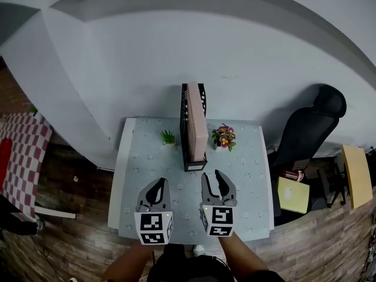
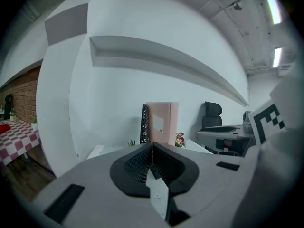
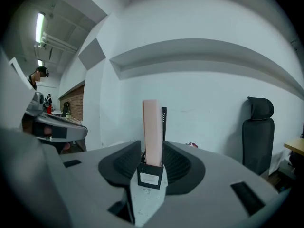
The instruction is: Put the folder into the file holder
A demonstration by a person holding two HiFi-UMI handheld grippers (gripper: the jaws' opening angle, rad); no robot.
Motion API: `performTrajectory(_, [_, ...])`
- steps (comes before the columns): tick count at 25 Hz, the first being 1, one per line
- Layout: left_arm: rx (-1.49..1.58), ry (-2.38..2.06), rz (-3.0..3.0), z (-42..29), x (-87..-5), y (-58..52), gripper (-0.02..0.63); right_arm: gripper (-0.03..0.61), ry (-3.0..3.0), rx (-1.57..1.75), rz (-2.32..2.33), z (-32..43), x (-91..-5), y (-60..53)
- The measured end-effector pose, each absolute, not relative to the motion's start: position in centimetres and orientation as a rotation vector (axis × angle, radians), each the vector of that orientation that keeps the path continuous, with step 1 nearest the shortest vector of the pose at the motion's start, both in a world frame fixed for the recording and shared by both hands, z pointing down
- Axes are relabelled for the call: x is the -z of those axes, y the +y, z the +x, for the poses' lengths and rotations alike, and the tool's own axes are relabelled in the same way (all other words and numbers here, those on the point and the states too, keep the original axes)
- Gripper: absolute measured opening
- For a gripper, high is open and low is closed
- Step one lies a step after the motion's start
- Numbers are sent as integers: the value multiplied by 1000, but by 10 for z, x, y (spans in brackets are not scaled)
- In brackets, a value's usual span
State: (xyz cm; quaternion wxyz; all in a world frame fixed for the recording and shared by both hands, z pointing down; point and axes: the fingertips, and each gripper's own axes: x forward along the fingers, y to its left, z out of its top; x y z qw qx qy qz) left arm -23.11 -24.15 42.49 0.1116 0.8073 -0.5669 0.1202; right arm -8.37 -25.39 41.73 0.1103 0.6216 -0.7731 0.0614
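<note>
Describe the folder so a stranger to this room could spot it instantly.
On the pale table by the white wall, a black file holder stands between a small green plant and a flower pot. The folder is the tall pink slab upright inside it, taller than everything beside it.

An office is indicated by a swivel chair [image 1: 311, 125], a side desk [image 1: 357, 175] and a file holder [image 1: 194, 165] on the tabletop [image 1: 249, 175].
</note>
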Motion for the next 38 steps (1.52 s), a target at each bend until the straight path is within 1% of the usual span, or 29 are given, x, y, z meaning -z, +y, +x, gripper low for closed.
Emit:
performTrajectory(4, [-340,-1713,2372,-214,-412,-196,18,70,-2336,-165,1768,-76,-404,-207])
performTrajectory(8, [-352,-1737,2366,-196,-409,-147,18,31,-2396,-169,1702,-69,-398,-159])
performTrajectory(12, [-361,-1736,2350,-177,-413,-97,18,18,-2442,-162,1630,-58,-394,-115])
performTrajectory(17, [-352,-1756,2344,-165,-407,-50,18,17,-2499,-165,1541,-49,-389,-64])
performTrajectory(25, [-330,-1770,2313,-148,-409,8,18,15,-2546,-231,1473,-37,-390,-12])
performTrajectory(38, [-319,-1781,2289,-156,-423,13,14,14,-2537,-276,1411,-42,-415,8])
